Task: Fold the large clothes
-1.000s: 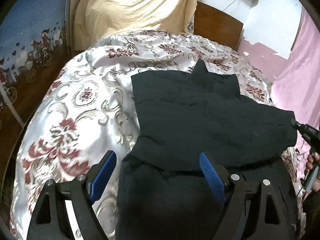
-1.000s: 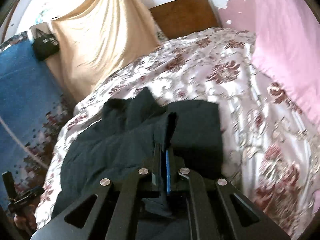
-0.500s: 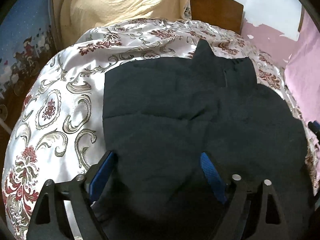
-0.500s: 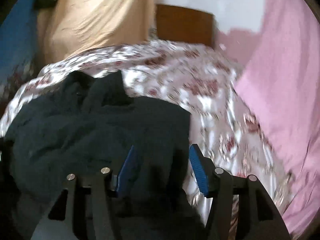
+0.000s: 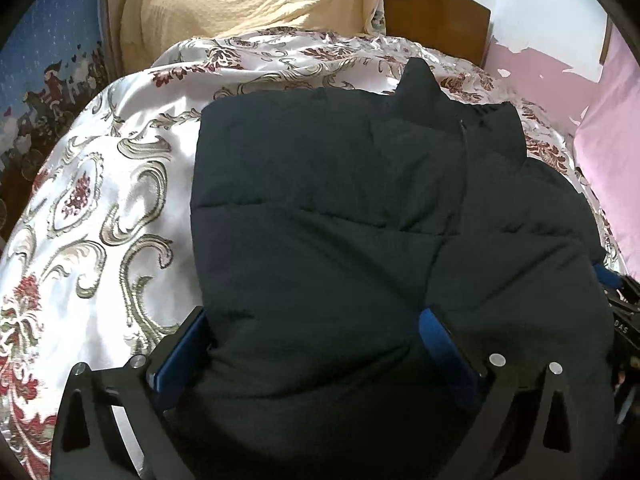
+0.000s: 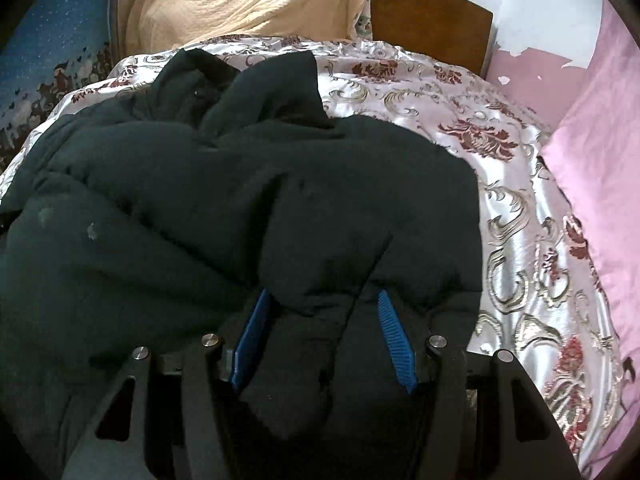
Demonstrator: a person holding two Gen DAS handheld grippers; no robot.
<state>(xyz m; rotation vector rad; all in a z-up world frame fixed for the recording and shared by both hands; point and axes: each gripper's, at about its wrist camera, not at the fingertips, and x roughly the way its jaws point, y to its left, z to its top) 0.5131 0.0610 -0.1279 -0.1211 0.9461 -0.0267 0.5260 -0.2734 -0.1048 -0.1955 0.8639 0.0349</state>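
A black padded jacket (image 5: 340, 184) lies folded on the floral satin bedspread (image 5: 100, 208), collar pointing to the far side. My left gripper (image 5: 312, 314) sits low at the jacket's near left edge; its jaws are opening wide, and puffy fabric bulges between the blue pads (image 5: 182, 356). In the right wrist view the jacket (image 6: 200, 184) fills the left and middle. My right gripper (image 6: 322, 294) stands open at its near right part, a loose fold lying between the pads (image 6: 394, 336) without being pinched. A blue pad (image 5: 606, 276) of that gripper shows at the left view's right edge.
A yellow textured cloth (image 5: 240, 0) hangs behind the bed, beside a wooden headboard (image 5: 432, 12). A pink sheet (image 6: 600, 140) runs along the right side. A blue patterned cloth (image 5: 48, 60) hangs at the left. Bare bedspread (image 6: 520, 240) lies right of the jacket.
My right gripper let go of the jacket fold it was shut on and sank toward the garment. The left gripper came down closer to the jacket and its jaws spread wider.
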